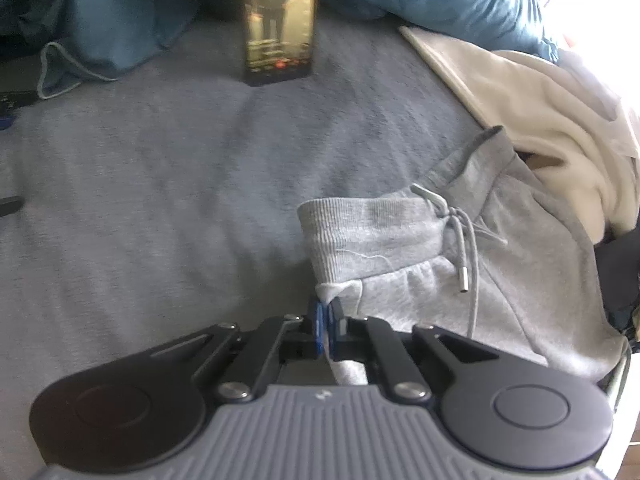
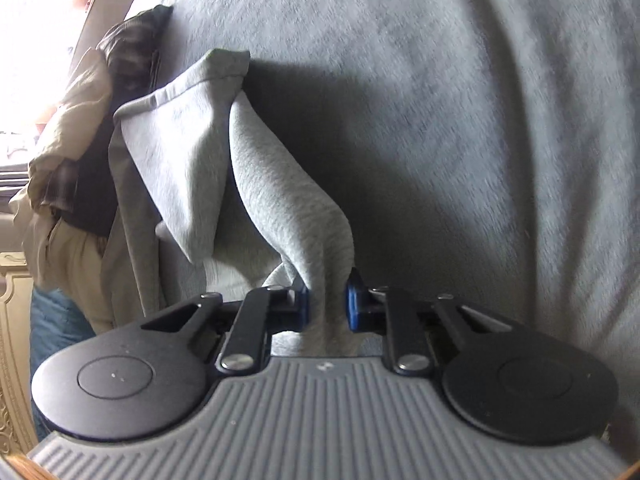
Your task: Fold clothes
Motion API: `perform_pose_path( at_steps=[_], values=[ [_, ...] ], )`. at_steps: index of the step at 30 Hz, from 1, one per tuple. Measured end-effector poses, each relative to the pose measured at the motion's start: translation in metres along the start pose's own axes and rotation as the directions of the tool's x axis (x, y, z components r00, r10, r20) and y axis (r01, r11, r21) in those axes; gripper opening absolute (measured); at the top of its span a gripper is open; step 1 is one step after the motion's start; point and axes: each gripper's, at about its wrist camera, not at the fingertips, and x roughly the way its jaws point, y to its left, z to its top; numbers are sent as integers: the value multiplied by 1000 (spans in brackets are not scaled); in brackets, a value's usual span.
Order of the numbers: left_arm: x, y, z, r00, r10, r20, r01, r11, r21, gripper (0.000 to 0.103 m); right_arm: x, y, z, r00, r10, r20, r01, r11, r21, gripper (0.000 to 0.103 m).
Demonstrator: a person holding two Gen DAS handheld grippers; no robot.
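- Left wrist view: a blue pillow [image 1: 100, 24] lies at the far left on the grey blanket [image 1: 180, 168], and a phone [image 1: 279, 20] stands upright near the top centre with its screen lit.
- The left gripper [image 1: 325, 322] is clamped tight on a thin fold of the grey sweatpants [image 1: 500, 272], just below the ribbed waistband [image 1: 360, 236].
- The drawstring [image 1: 464, 248] hangs beside it; a cream garment [image 1: 540, 120] lies further right.
- Right wrist view: beige and dark clothes [image 2: 76, 168] are heaped at the left, possibly trousers.
- The right gripper [image 2: 326, 306] pinches a thicker bunch of the sweatpants [image 2: 272, 184], which rise off the blanket [image 2: 480, 120].
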Motion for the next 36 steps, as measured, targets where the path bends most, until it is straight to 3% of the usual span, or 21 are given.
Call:
perform_pose_path(
  at_steps=[6, 9, 11, 13, 16, 18, 19, 21, 24, 28, 32, 36],
  values=[
    [-8, 40, 1, 995, 95, 25, -94, 995, -42, 0, -9, -17, -16, 999, 39, -9, -38, 999, 16, 15],
    [-6, 67, 3, 999, 44, -2, -44, 996, -78, 1, -10, -22, -18, 998, 52, -21, -52, 998, 18, 15],
    [-8, 70, 3, 999, 49, -7, -49, 997, -60, 5, -6, -24, -17, 998, 53, -40, -52, 998, 28, 15],
    [-8, 61, 3, 999, 48, 9, -48, 999, -12, 22, -3, -27, -17, 998, 38, -55, -35, 998, 47, 16],
    [-6, 32, 3, 999, 21, 37, -25, 994, 103, 35, -2, -30, -21, 997, 14, -70, -8, 997, 74, 19],
    [-2, 4, 2, 999, -10, 47, 0, 978, 207, 41, -5, -33, -21, 997, 5, -74, 1, 997, 83, 28],
    [1, -13, 0, 999, -26, 47, 13, 964, 265, 45, -7, -36, -20, 997, 0, -78, 7, 996, 91, 33],
    [4, -48, -6, 998, -56, 40, 37, 927, 373, 49, -13, -45, -16, 997, -6, -80, 16, 992, 124, 51],
    [15, -99, -15, 993, -115, 20, 90, 865, 494, 53, -32, -55, -7, 1000, 16, -23, -12, 987, 159, 55],
    [26, -162, -36, 982, -190, -12, 159, 779, 607, 57, -69, -45, 13, 991, 22, 130, -38, 991, 126, 60],
    [41, -212, -58, 971, -233, -61, 209, 689, 694, 58, -78, -1, 47, 980, 69, 187, -65, 998, -26, 63],
    [53, -251, -86, 963, -247, -106, 241, 617, 749, 58, -52, 56, 74, 985, 115, 128, -85, 973, -215, 66]
  ],
)
